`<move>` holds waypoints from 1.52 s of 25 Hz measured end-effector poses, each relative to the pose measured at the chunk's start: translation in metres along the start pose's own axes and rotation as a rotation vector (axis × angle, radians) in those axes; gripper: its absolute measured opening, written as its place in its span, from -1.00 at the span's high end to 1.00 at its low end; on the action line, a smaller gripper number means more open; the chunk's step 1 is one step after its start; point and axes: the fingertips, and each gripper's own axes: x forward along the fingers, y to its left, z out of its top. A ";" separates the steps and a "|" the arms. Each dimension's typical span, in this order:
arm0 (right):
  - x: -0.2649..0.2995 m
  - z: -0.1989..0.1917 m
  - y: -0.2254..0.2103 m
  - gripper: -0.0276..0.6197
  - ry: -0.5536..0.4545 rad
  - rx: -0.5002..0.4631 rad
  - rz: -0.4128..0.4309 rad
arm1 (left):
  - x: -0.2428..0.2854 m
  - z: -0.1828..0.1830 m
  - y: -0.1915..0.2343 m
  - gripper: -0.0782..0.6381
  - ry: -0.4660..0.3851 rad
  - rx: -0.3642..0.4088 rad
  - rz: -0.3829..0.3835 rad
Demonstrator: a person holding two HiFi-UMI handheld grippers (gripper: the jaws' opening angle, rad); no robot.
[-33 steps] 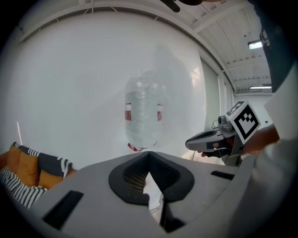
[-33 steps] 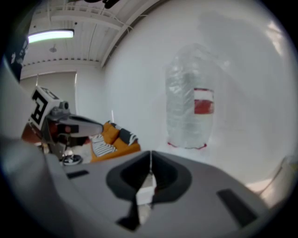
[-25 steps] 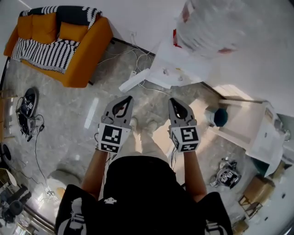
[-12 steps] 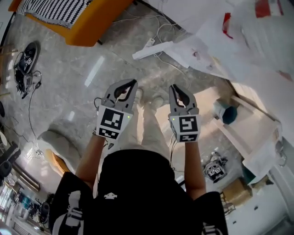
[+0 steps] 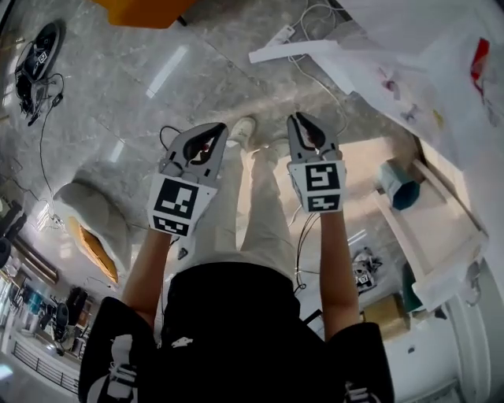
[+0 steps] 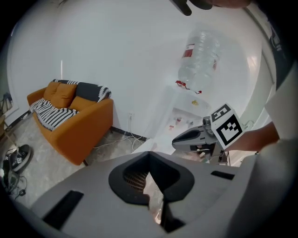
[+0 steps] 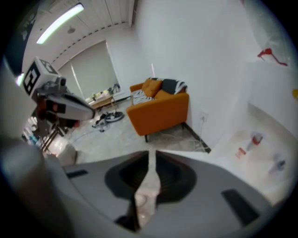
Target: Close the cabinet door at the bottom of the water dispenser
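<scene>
While the left gripper [image 5: 221, 128] and right gripper [image 5: 298, 120] hang closed and empty at centre, a grey floor [image 5: 102, 118] spreads at left, a sofa [image 5: 146, 8] at top.

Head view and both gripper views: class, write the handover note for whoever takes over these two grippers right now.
Left gripper: jaws together, empty, held above the floor.
Right gripper: jaws all but together, empty, beside the left one.
Cabinet door: seems to stand open at the foot of the water dispenser, ahead of both grippers, untouched.
Done: nothing on the door yet.
Left: reach the door and push it shut.
</scene>
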 end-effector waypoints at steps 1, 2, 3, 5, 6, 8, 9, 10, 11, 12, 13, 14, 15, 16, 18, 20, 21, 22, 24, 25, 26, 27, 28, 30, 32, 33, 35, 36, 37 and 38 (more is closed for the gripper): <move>0.012 -0.005 0.003 0.74 0.017 -0.019 0.009 | 0.002 -0.007 0.003 0.76 -0.001 -0.014 -0.001; 0.022 -0.011 0.005 0.73 0.036 -0.041 0.018 | 0.004 -0.014 0.006 0.76 -0.004 -0.031 -0.004; 0.033 -0.017 0.008 0.72 0.054 -0.065 0.026 | 0.007 -0.020 0.008 0.76 -0.007 -0.047 -0.008; 0.052 -0.028 0.012 0.68 0.088 -0.110 0.042 | 0.015 -0.031 0.012 0.76 -0.006 -0.063 -0.017; 0.061 -0.033 0.013 0.65 0.103 -0.125 0.050 | 0.020 -0.036 0.014 0.76 -0.004 -0.064 -0.021; 0.079 -0.044 0.014 0.61 0.127 -0.140 0.068 | 0.029 -0.045 0.018 0.76 -0.004 -0.072 -0.026; 0.088 -0.049 0.014 0.60 0.137 -0.144 0.077 | 0.033 -0.049 0.021 0.76 -0.006 -0.081 -0.026; 0.098 -0.053 0.015 0.58 0.146 -0.148 0.085 | 0.036 -0.053 0.025 0.76 -0.006 -0.088 -0.024; 0.107 -0.057 0.015 0.57 0.155 -0.155 0.091 | 0.039 -0.057 0.029 0.76 -0.004 -0.095 -0.020; 0.117 -0.060 0.014 0.56 0.163 -0.165 0.093 | 0.042 -0.062 0.034 0.76 0.000 -0.100 -0.016; 0.126 -0.063 0.014 0.55 0.171 -0.176 0.095 | 0.044 -0.067 0.038 0.76 0.005 -0.104 -0.011; 0.136 -0.064 0.013 0.55 0.179 -0.183 0.097 | 0.046 -0.072 0.043 0.76 0.011 -0.110 -0.006; 0.145 -0.064 0.012 0.55 0.184 -0.185 0.101 | 0.048 -0.076 0.048 0.76 0.016 -0.118 -0.001; 0.154 -0.063 0.012 0.54 0.185 -0.178 0.105 | 0.049 -0.080 0.053 0.76 0.019 -0.132 0.003; 0.171 -0.060 0.012 0.53 0.180 -0.147 0.110 | 0.052 -0.086 0.063 0.76 0.019 -0.171 0.010; 0.188 -0.058 0.012 0.47 0.184 -0.129 0.110 | 0.056 -0.087 0.073 0.76 0.002 -0.194 0.020; 0.197 -0.057 0.011 0.44 0.190 -0.132 0.107 | 0.059 -0.086 0.077 0.76 -0.002 -0.199 0.026; 0.206 -0.057 0.010 0.42 0.196 -0.138 0.104 | 0.062 -0.087 0.080 0.76 -0.003 -0.199 0.031; 0.223 -0.056 0.008 0.37 0.207 -0.151 0.096 | 0.065 -0.088 0.086 0.76 -0.005 -0.190 0.032; 0.232 -0.056 0.007 0.35 0.214 -0.158 0.092 | 0.066 -0.090 0.088 0.76 -0.003 -0.188 0.032; 0.240 -0.056 0.005 0.32 0.223 -0.168 0.086 | 0.068 -0.091 0.091 0.76 -0.004 -0.186 0.033; 0.248 -0.057 0.003 0.31 0.233 -0.180 0.079 | 0.069 -0.093 0.093 0.76 -0.004 -0.186 0.034; 0.256 -0.058 0.001 0.31 0.244 -0.191 0.072 | 0.070 -0.096 0.095 0.76 -0.001 -0.187 0.035; 0.271 -0.060 -0.005 0.31 0.260 -0.202 0.059 | 0.073 -0.105 0.099 0.76 0.014 -0.195 0.038; 0.283 -0.060 -0.010 0.31 0.272 -0.204 0.049 | 0.075 -0.112 0.103 0.76 0.022 -0.204 0.044; 0.288 -0.060 -0.013 0.30 0.278 -0.208 0.043 | 0.075 -0.113 0.105 0.76 0.021 -0.206 0.047; 0.297 -0.059 -0.017 0.29 0.287 -0.214 0.030 | 0.076 -0.115 0.109 0.76 0.020 -0.206 0.051; 0.301 -0.059 -0.019 0.28 0.291 -0.212 0.024 | 0.077 -0.116 0.110 0.76 0.022 -0.206 0.052; 0.304 -0.060 -0.021 0.28 0.294 -0.210 0.019 | 0.077 -0.118 0.111 0.76 0.023 -0.207 0.053; 0.306 -0.061 -0.021 0.27 0.298 -0.210 0.013 | 0.077 -0.119 0.112 0.76 0.026 -0.211 0.055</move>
